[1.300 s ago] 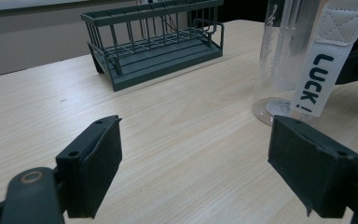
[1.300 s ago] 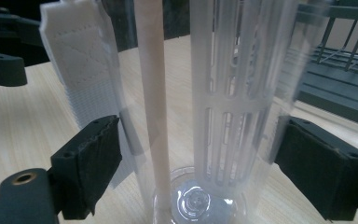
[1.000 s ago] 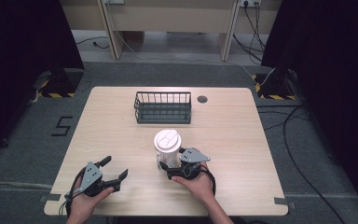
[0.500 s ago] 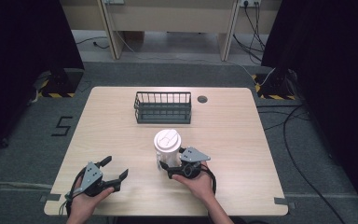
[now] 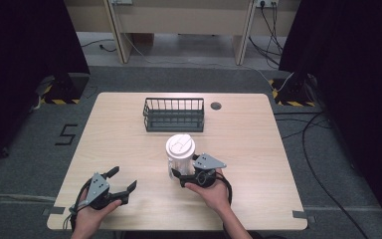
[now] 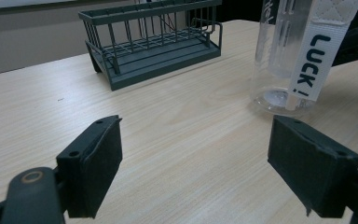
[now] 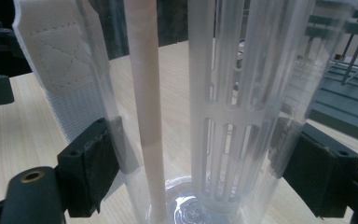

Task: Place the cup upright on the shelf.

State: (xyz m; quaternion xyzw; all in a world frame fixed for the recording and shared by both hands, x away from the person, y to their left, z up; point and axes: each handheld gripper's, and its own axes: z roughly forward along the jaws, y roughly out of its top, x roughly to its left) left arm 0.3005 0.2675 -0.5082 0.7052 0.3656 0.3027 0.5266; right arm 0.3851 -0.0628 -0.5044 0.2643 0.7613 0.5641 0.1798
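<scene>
Nothing's moved since the earlier frame: right gripper [image 5: 179,175] clamps the bottle [image 5: 180,155], left gripper [image 5: 122,180] gapes idle. We'd lift straight up, w/o tilting, toward the basket [image 5: 174,114].

The bottle [image 5: 180,158] is clear plastic with a white lid; it stands upright on the table, near its front middle; a white strap with dark letters hangs down its side; inside is a slotted white tube.

The bottle [image 7: 205,116] is clear, glossy plastic with a woven white cloth strap [image 6: 324,46]. The surface [image 5: 248,144] looks like pale matt wood grain; the basket [image 6: 154,42] is matt grey wire, and the claw pads [image 6: 100,165] are matt black.
</scene>
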